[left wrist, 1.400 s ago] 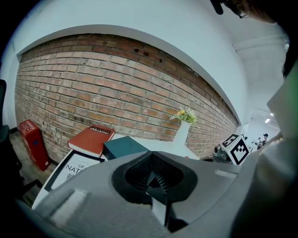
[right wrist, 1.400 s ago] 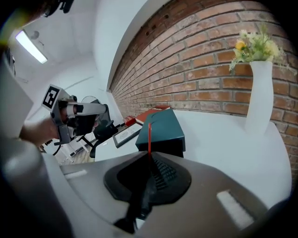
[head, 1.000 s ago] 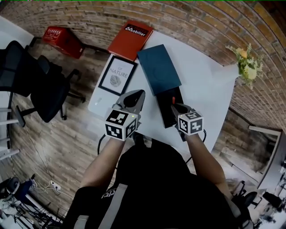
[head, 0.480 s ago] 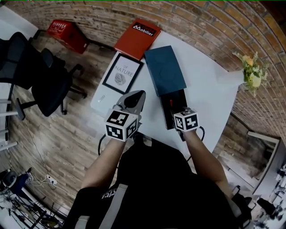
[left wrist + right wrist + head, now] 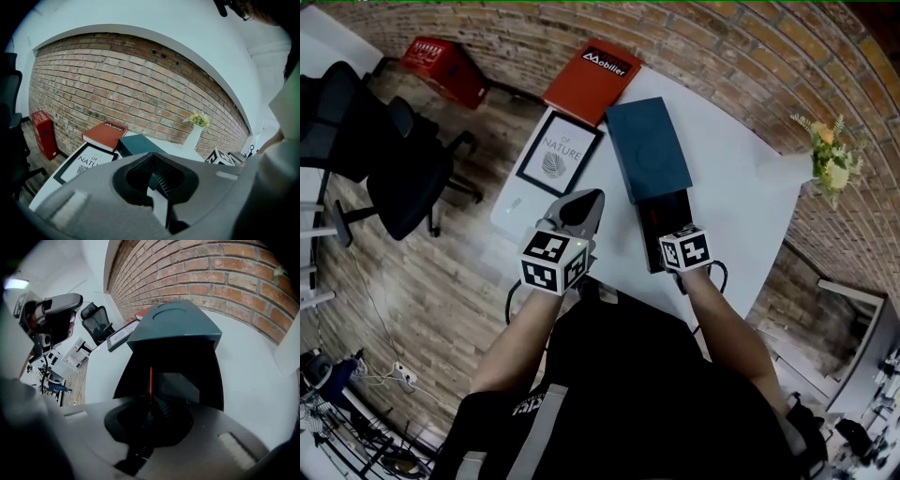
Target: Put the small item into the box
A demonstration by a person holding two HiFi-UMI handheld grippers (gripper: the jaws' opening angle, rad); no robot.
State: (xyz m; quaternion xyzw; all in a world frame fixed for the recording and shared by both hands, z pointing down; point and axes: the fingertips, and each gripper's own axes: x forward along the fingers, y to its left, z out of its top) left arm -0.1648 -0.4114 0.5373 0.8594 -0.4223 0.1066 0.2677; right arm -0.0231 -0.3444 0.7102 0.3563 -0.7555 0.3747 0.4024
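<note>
- Right gripper [image 5: 151, 405] clamped on thin red item [image 5: 150, 380], which I see pointing into the open black box [image 5: 206, 376], near right on the white table [image 5: 741, 178].
- Teal lid [image 5: 176, 324] lies at the box's far end.
- Left gripper [image 5: 157, 187]: jaws together, empty, near left.

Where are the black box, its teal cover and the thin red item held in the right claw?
black box [image 5: 187, 380]: right gripper view, on its open inside.
teal cover [image 5: 647, 150]: head view, on the middle of its top face.
thin red item [image 5: 150, 380]: right gripper view, halfway along the strip.
</note>
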